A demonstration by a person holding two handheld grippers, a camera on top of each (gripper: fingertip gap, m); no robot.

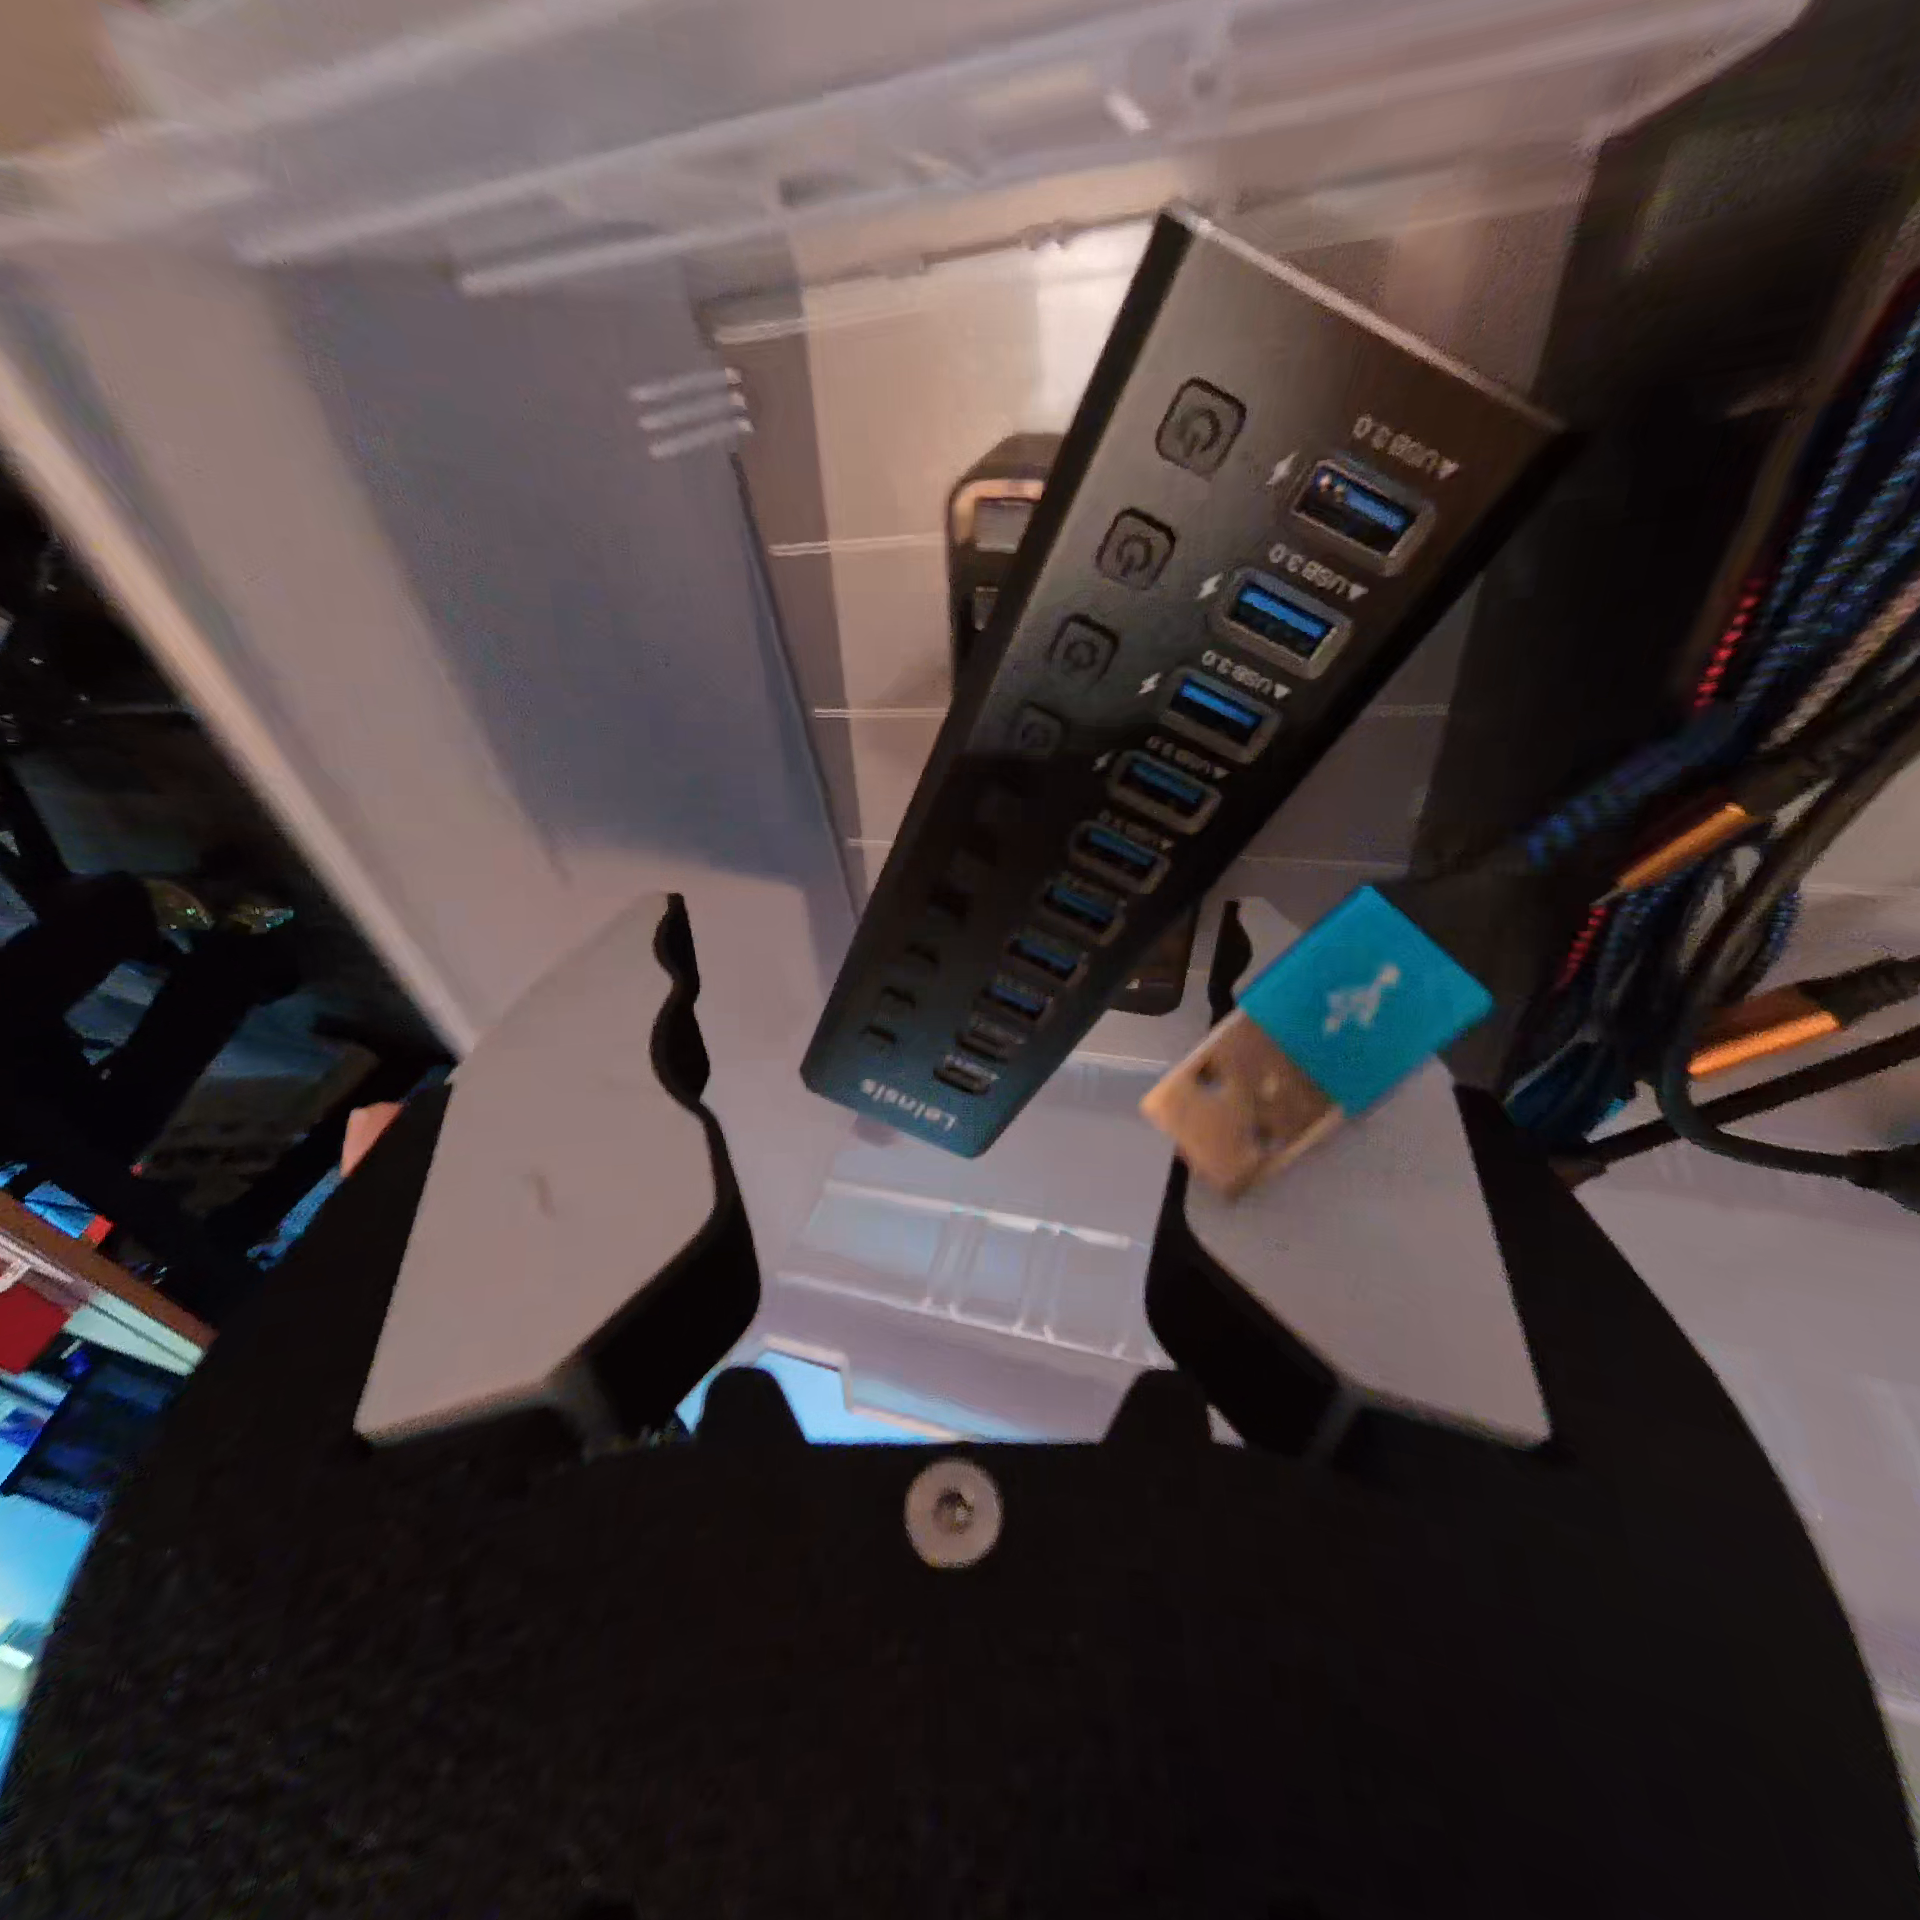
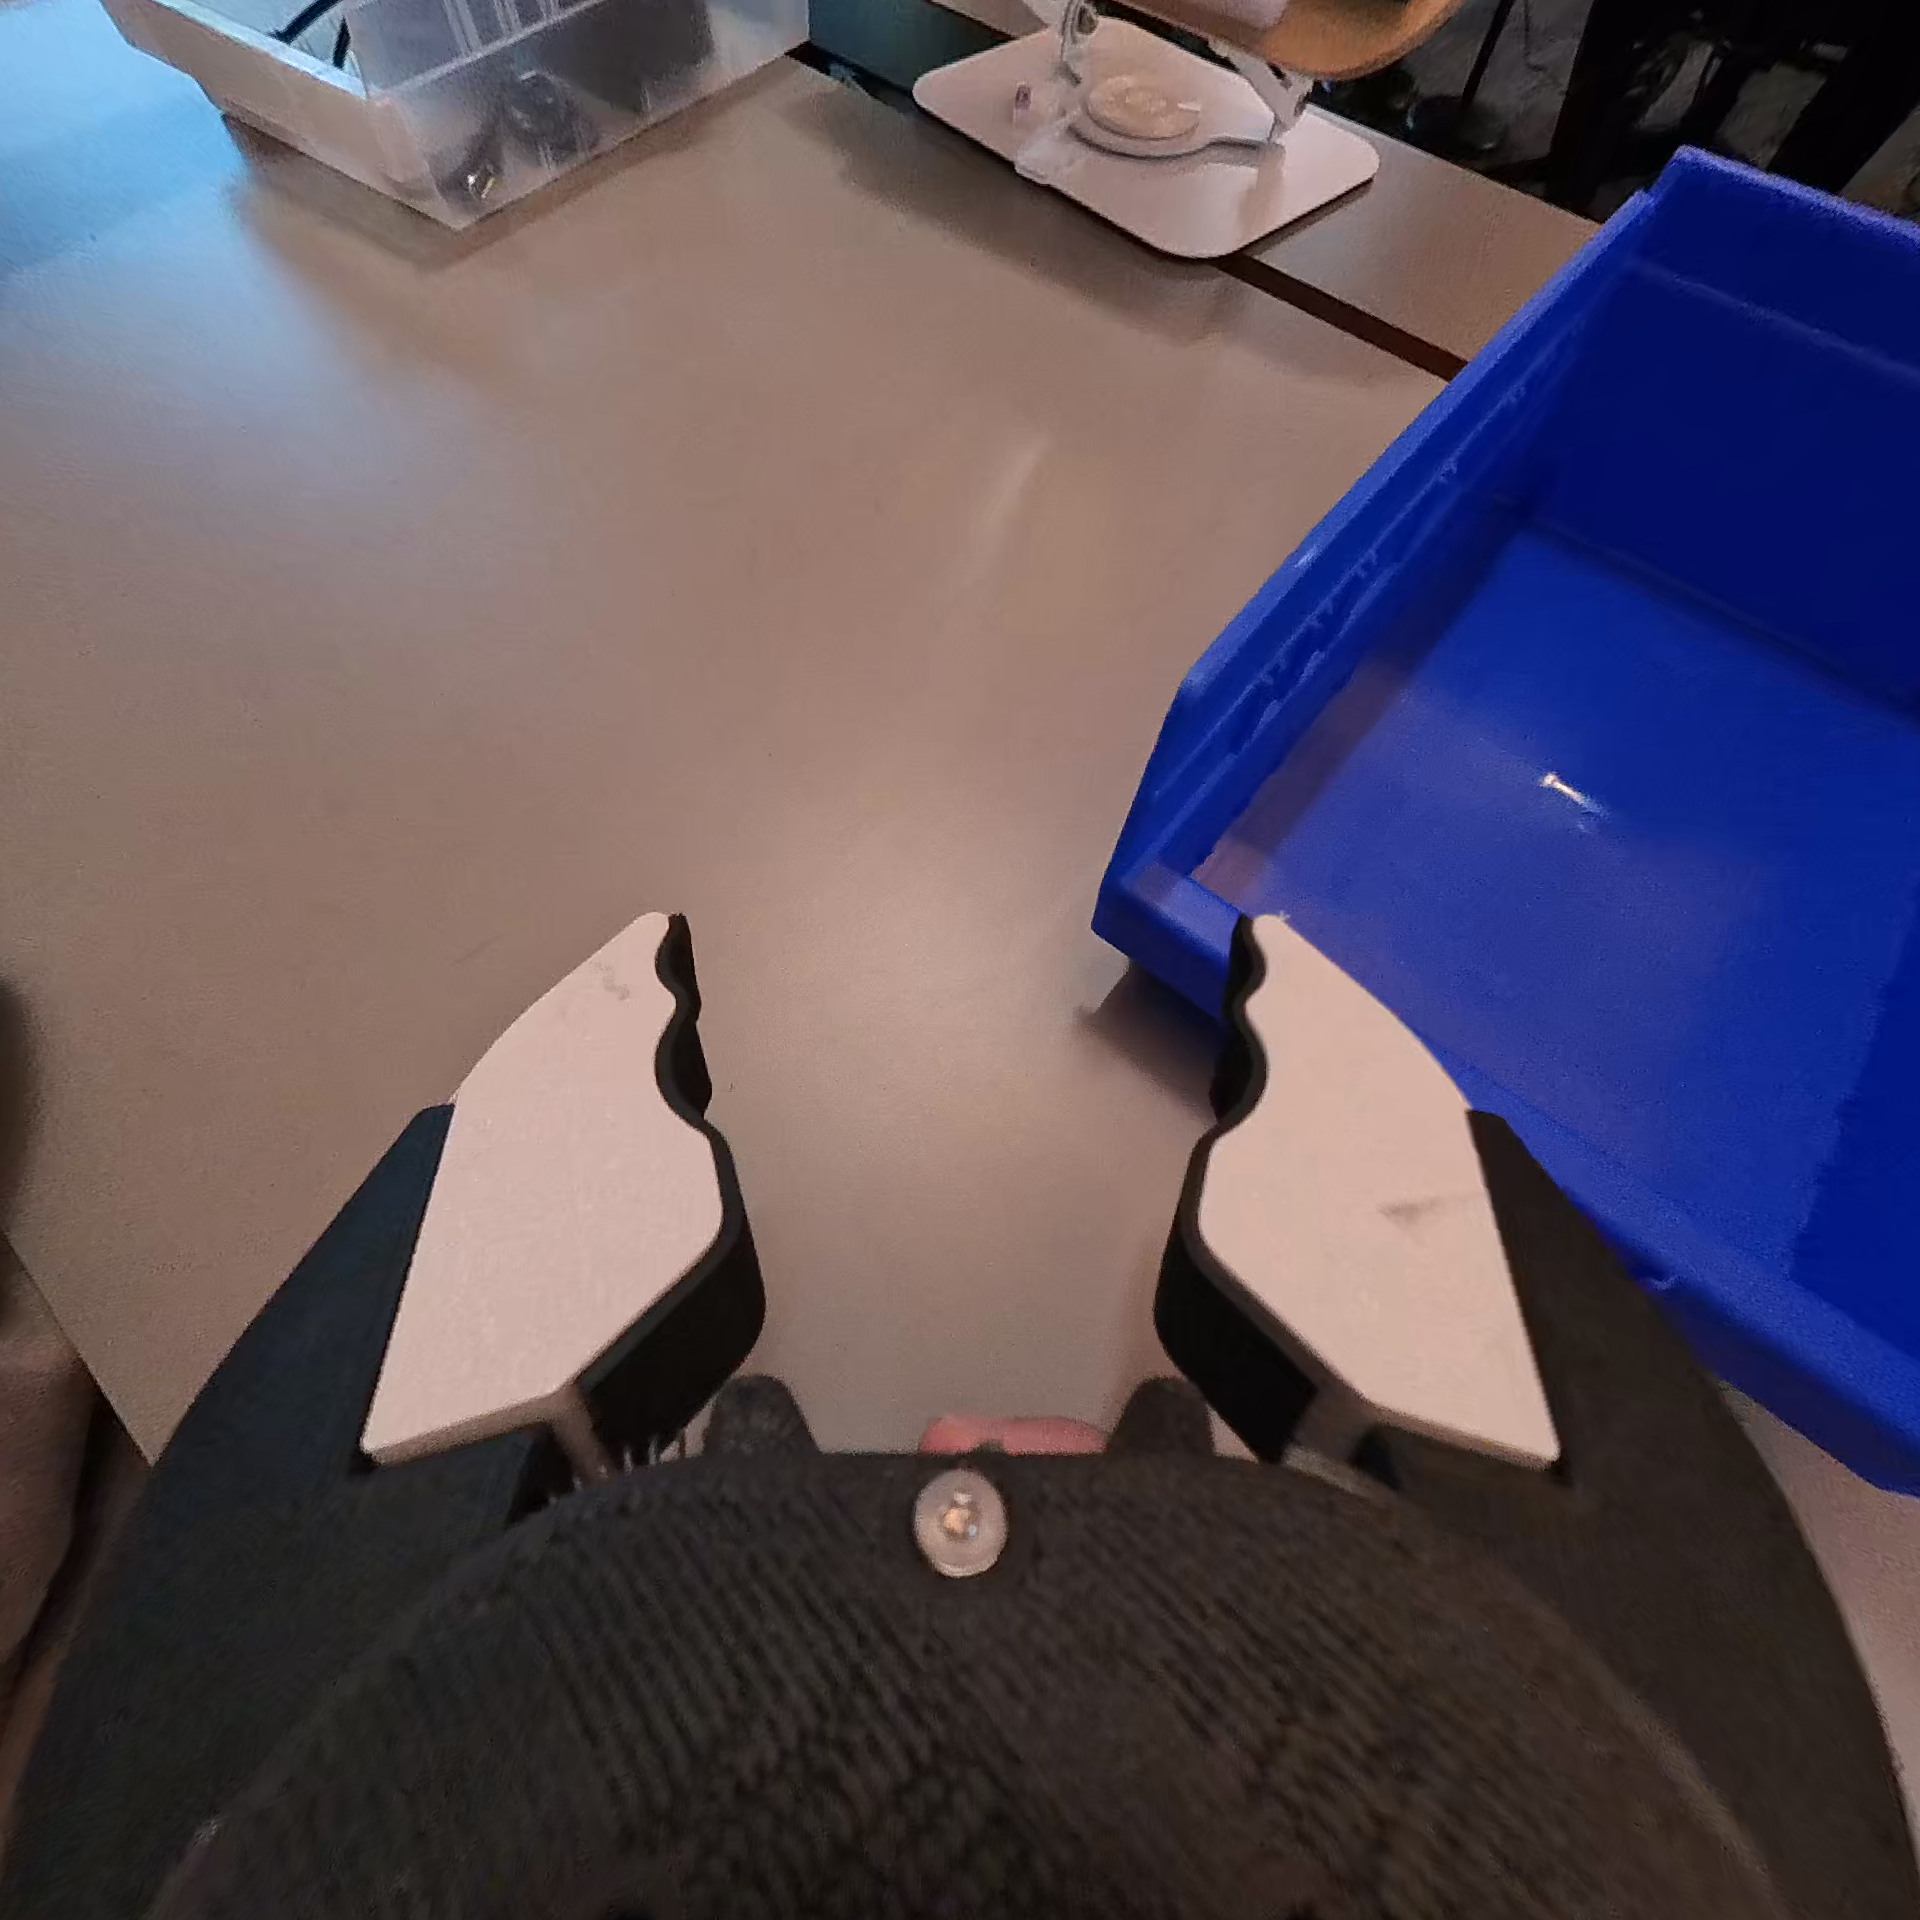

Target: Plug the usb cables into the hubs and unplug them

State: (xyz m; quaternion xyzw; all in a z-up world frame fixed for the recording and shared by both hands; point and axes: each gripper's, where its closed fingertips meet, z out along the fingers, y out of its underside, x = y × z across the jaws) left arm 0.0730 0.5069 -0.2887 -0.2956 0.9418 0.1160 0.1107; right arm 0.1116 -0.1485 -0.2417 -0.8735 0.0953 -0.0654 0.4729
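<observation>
Both claws are spread wide and hold nothing. Left claw (image 1: 951, 925) points into a clear plastic box (image 1: 436, 499), where a long black USB hub (image 1: 1143, 707) leans on its end, its row of blue ports facing the camera. Just beside the hub's lower end, near the right finger, lies a USB plug with a light blue shell (image 1: 1325, 1029). More cables (image 1: 1766, 748), braided blue and black, hang at the right. Right claw (image 2: 961, 935) hovers over a grey table (image 2: 623, 623), next to a blue bin (image 2: 1621, 790).
</observation>
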